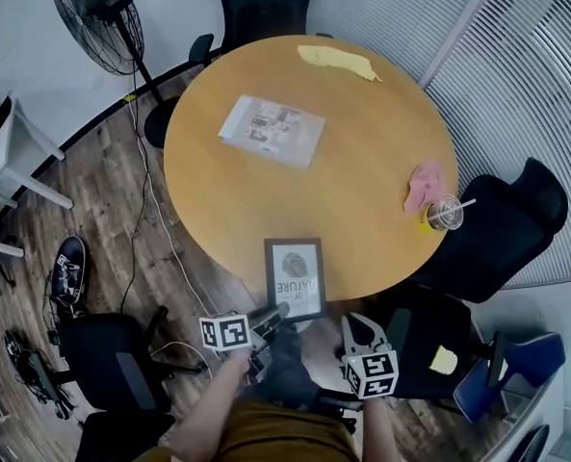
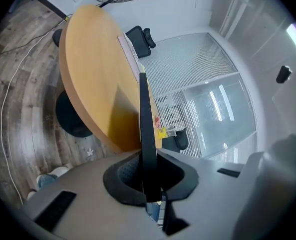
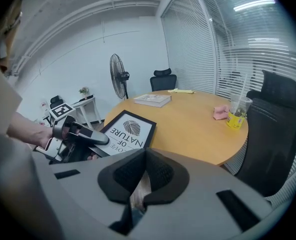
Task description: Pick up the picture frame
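As left claw (image 1: 276,315) clamps, picture frame (image 1: 296,275) within

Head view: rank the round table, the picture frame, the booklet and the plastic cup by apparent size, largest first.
1. round table
2. booklet and picture frame: look about alike, and the frame is nearer the camera, so not ranked
3. plastic cup

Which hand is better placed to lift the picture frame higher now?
Left. The left gripper has its fingers shut on the near edge of the picture frame. The right gripper holds nothing and is beside the frame, not on it.
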Tool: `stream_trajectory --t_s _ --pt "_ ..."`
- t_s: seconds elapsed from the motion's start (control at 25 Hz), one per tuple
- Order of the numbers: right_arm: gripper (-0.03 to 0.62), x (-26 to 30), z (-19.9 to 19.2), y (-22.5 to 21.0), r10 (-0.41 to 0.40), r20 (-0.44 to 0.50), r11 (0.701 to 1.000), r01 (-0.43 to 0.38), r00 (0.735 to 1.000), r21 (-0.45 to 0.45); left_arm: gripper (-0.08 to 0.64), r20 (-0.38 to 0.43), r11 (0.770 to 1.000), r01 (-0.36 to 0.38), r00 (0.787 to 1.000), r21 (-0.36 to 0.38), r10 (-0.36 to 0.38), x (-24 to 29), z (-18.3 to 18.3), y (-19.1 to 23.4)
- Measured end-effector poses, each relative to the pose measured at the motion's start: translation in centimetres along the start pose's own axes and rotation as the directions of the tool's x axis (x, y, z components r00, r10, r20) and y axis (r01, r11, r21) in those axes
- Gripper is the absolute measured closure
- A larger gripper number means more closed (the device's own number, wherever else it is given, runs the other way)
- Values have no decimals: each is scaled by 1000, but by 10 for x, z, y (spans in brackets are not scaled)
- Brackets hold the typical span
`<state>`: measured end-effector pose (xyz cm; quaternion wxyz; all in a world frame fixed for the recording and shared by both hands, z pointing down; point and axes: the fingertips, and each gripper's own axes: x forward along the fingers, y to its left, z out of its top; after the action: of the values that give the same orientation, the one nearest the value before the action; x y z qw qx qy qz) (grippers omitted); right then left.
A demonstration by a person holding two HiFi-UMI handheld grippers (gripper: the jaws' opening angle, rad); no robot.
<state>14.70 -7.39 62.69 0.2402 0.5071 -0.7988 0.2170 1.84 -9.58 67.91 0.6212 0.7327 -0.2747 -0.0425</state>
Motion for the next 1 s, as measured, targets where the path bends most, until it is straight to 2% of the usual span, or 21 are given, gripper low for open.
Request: stream_trajectory --t_s 0.24,0.56,0.72,1.0 --pt "580 -7 6 1 -6 17 1000 6 1000 -9 508 -22 991 -76 997 114 79 -11 1 2" --pt "580 -14 14 11 -5 34 999 7 999 -44 509 23 996 -32 999 88 30 -21 8 -17" --pt "580 -16 17 16 -1 47 999 3 999 -53 509 30 988 -68 997 140 65 -27 11 -20" --pt "580 -27 24 26 0 88 998 4 996 -55 509 67 974 -86 995 209 73 -38 17 -37"
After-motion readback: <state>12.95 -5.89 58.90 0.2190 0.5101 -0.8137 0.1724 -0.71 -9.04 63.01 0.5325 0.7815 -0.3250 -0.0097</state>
